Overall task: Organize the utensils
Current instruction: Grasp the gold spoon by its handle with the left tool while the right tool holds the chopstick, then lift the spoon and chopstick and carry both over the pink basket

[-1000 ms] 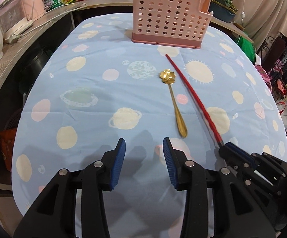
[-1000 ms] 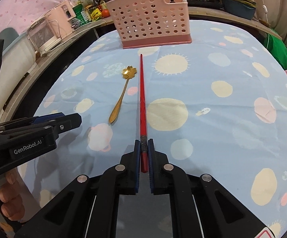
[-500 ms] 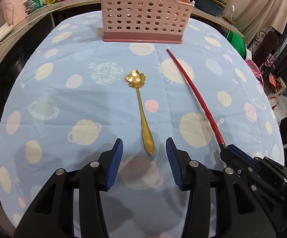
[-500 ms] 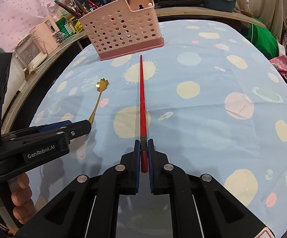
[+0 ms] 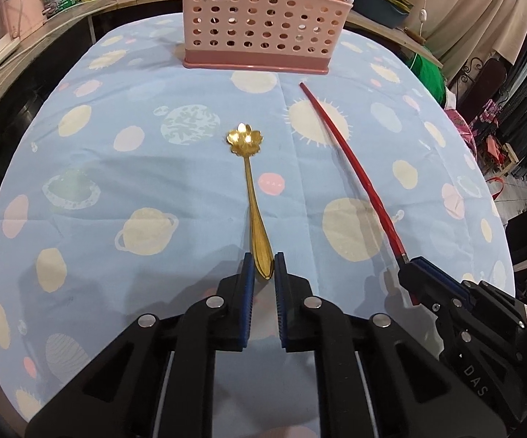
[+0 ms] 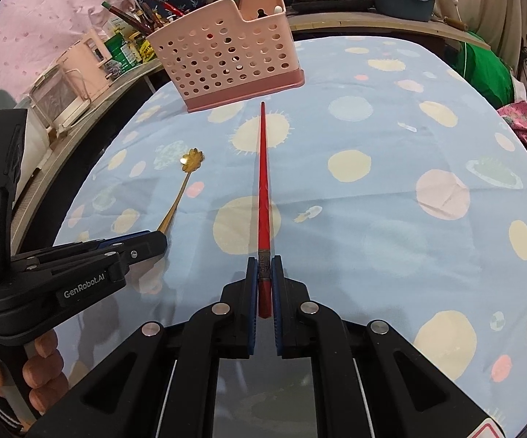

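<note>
A gold spoon (image 5: 250, 182) with a flower-shaped bowl lies on the blue spotted tablecloth (image 5: 117, 182), handle toward me. My left gripper (image 5: 263, 266) has its jaws closing on the handle's end, and the blue pads touch both sides of it. My right gripper (image 6: 264, 273) is shut on the near end of a long red chopstick (image 6: 263, 175), whose tip points at the pink perforated utensil holder (image 6: 227, 62). The right wrist view shows the spoon (image 6: 179, 197) left of the chopstick, with the left gripper (image 6: 154, 242) at its handle.
The utensil holder (image 5: 263, 18) stands at the table's far edge and holds a few utensils. Behind it a counter (image 5: 62, 11) carries jars, boxes and a pot. A green bag (image 6: 485, 73) sits off the table's right side. A hand (image 6: 41, 372) grips the left tool.
My left gripper came forward over the spoon's handle, and its jaws narrowed from wide apart to touching the handle's end. The right gripper kept its hold on the chopstick.
</note>
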